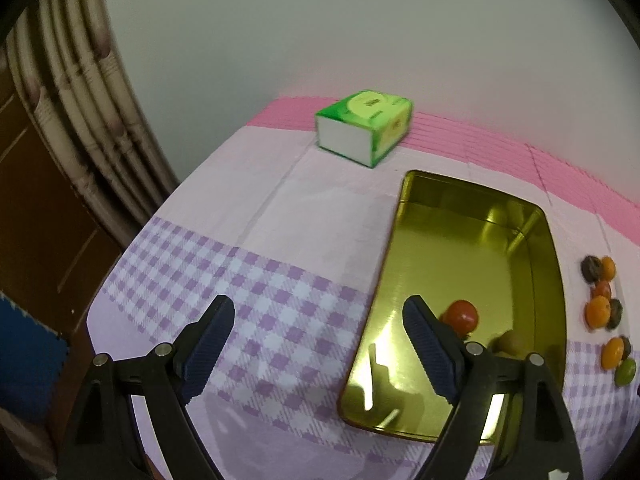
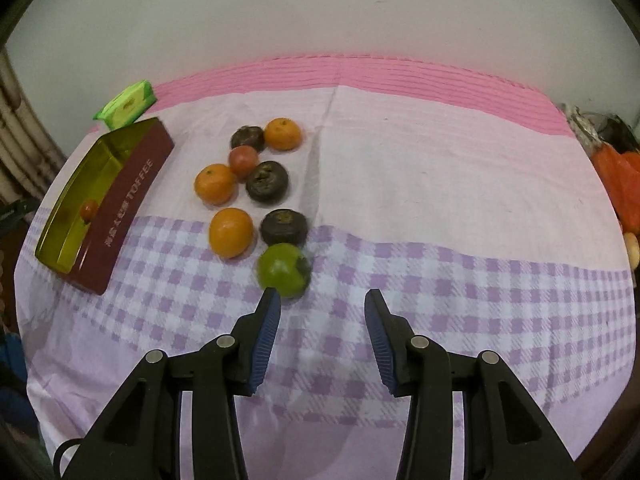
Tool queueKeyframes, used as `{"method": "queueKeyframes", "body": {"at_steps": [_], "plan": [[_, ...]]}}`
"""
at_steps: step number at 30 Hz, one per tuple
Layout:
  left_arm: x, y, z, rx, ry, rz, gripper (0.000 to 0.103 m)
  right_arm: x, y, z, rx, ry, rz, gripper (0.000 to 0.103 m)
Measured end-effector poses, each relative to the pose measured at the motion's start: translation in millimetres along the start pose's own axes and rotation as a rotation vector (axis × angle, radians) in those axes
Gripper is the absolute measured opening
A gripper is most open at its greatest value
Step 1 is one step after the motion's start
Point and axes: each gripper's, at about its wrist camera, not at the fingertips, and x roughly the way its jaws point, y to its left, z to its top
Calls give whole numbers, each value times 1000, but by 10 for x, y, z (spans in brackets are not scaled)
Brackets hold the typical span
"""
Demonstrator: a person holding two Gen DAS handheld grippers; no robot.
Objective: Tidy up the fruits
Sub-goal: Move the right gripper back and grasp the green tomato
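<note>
Nearest the right wrist camera, the right gripper (image 2: 322, 300) hangs over the purple-checked tablecloth (image 2: 460, 280) with its jaws spread wide and nothing between them. Its left fingertip sits just in front of a green fruit (image 2: 283, 270), whether touching it or not is hard to say. Behind that fruit the loose group lies on the cloth: three oranges (image 2: 231, 233), three dark brown fruits (image 2: 284, 227) and one reddish fruit (image 2: 243, 161) wedged among them; the brown ones are too blurred to name more closely.

To the left stands a toffee tin (image 2: 120, 208), maroon outside and gold inside, its long side facing the fruits. One red fruit (image 2: 89, 210) lies inside it. In the left wrist view the left gripper (image 1: 318, 308) is also wide apart and holding nothing; one finger hangs over the checked cloth, the other over the tin's near end, partly covering that red fruit (image 1: 462, 315). A brownish round shape beside it, behind the finger, may be a second fruit or a reflection; I cannot tell.

A green tissue box (image 1: 366, 128) rests near the pink far band of the cloth, beyond the tin. At the right edge of the right wrist view, something orange (image 2: 618, 184) and a grey crumpled object are cut off by the lens rim and cannot be identified. A curtain (image 1: 80, 100) hangs at the left.
</note>
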Motion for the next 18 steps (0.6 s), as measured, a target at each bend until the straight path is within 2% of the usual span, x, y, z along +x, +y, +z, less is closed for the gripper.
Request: {"method": "queueKeyframes", "body": {"at_steps": [4,11,18], "plan": [[-115,-176,-4,73,-22,-28,84,92,169,32,-50,6,8,45],[-264,-534,-75,204,-20,-87,86,237,210,88,-71,20,28,45],[-380,-888,-127,264,-10,-151,86,400,241,138,-74,41,33,45]]}}
